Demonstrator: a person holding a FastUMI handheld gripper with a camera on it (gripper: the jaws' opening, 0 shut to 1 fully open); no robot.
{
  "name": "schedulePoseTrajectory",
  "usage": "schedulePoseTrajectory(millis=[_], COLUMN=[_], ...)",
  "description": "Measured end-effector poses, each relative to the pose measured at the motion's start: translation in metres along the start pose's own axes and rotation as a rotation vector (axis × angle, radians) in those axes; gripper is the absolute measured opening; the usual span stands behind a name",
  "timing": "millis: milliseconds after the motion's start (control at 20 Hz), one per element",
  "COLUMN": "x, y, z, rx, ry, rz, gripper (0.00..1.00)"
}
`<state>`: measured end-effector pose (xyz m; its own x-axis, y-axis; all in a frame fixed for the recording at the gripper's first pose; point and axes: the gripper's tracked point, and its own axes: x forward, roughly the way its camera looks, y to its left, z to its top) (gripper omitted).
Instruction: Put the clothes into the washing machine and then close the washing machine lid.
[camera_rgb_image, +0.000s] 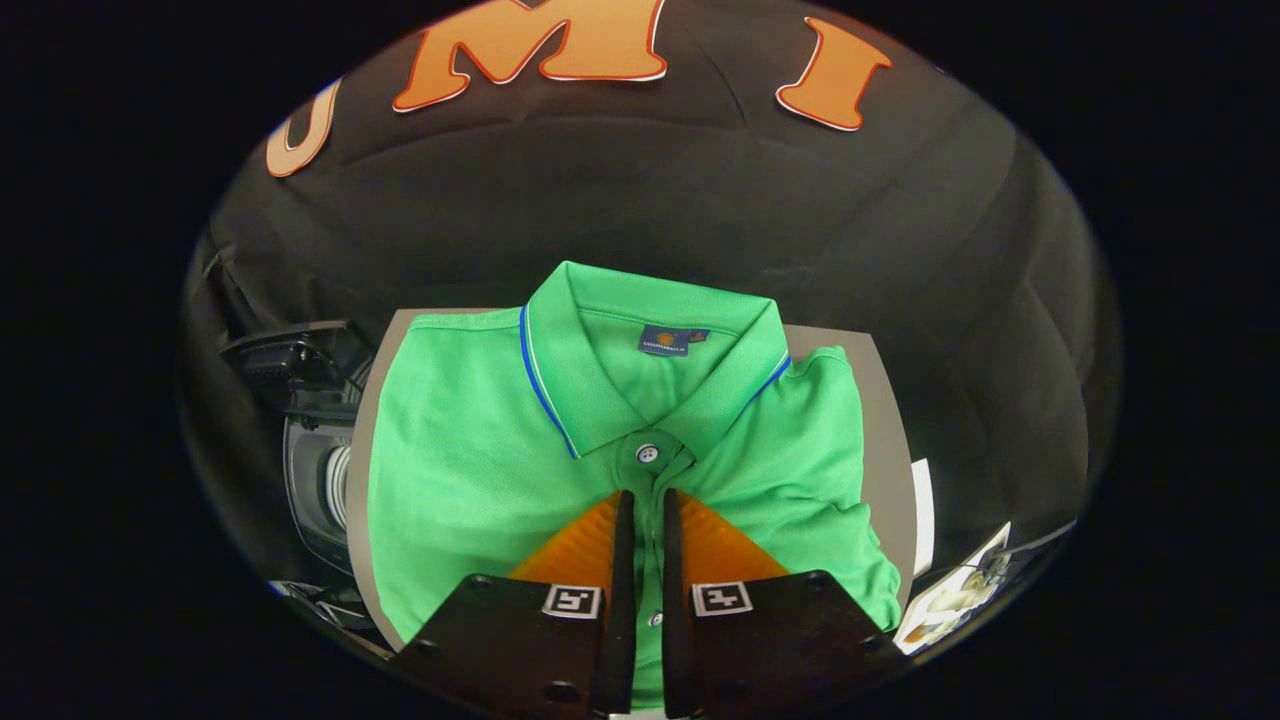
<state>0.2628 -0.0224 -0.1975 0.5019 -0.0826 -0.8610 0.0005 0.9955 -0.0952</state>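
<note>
A folded green polo shirt (470, 470) with a blue-edged collar lies flat on a grey board (888, 450). My gripper (645, 498) is right over the shirt's front, fingertips just below the top button. The fingers (622, 560) stand almost together, and a narrow strip of the button placket runs up between them, pinched there. The washing machine (312, 470) sits to the left of the board and lower down, its round opening and drum partly showing, its dark lid (290, 355) raised above it.
Black cloth hangs close behind the board and wraps round both sides. A white card and some printed paper (962, 590) lie to the right of the board, near its front corner.
</note>
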Motion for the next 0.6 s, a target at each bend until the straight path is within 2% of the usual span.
schedulePoseTrajectory(millis=[50, 300, 450, 600], x=[0.000, -0.005, -0.020, -0.033], y=[0.000, 0.000, -0.001, -0.005], z=[-0.003, 0.003, 0.012, 0.018], rx=[0.019, 0.038, 0.134, 0.150], ry=[-0.027, -0.153, -0.259, -0.331], rz=[0.004, 0.003, 0.045, 0.052], gripper=[0.09, 0.08, 0.08, 0.08])
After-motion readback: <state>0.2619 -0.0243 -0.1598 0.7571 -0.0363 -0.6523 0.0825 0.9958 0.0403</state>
